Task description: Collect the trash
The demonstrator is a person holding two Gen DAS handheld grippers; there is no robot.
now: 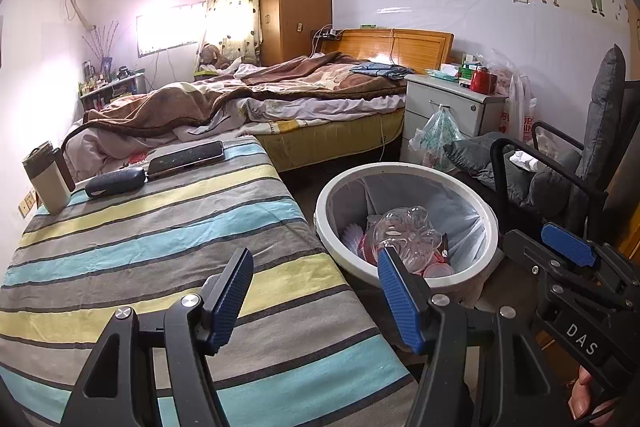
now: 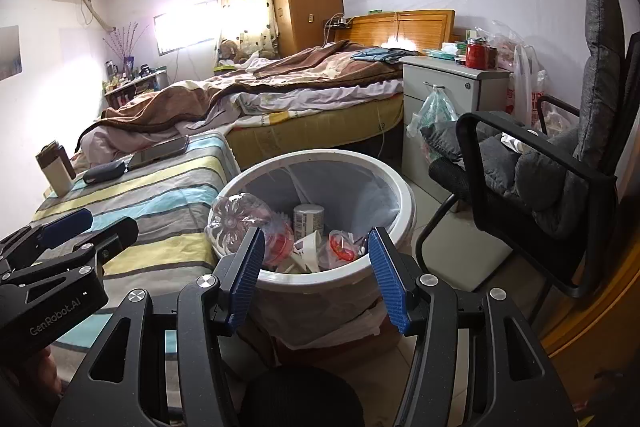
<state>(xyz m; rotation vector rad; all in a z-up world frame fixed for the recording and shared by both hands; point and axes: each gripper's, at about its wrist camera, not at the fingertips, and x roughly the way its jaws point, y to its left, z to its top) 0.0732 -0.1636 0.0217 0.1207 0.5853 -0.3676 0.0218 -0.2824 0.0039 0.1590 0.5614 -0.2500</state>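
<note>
A white round trash bin (image 1: 412,279) with a grey liner stands on the floor beside the striped table. It holds a crushed clear plastic bottle (image 1: 404,235), a can (image 2: 308,219), and red and white wrappers (image 2: 340,247). My left gripper (image 1: 316,291) is open and empty, above the striped cloth at the bin's left edge. My right gripper (image 2: 316,267) is open and empty, just in front of the bin's near rim (image 2: 316,277). Each gripper also shows in the other's view, the left one (image 2: 60,227) and the right one (image 1: 568,247).
The striped table (image 1: 160,247) carries a phone (image 1: 186,157), a dark case (image 1: 114,181) and a beige box (image 1: 46,179). A black chair with grey cushions (image 2: 560,155) stands right of the bin. Behind are an unmade bed (image 1: 260,95) and a nightstand (image 1: 444,111) with a hanging bag.
</note>
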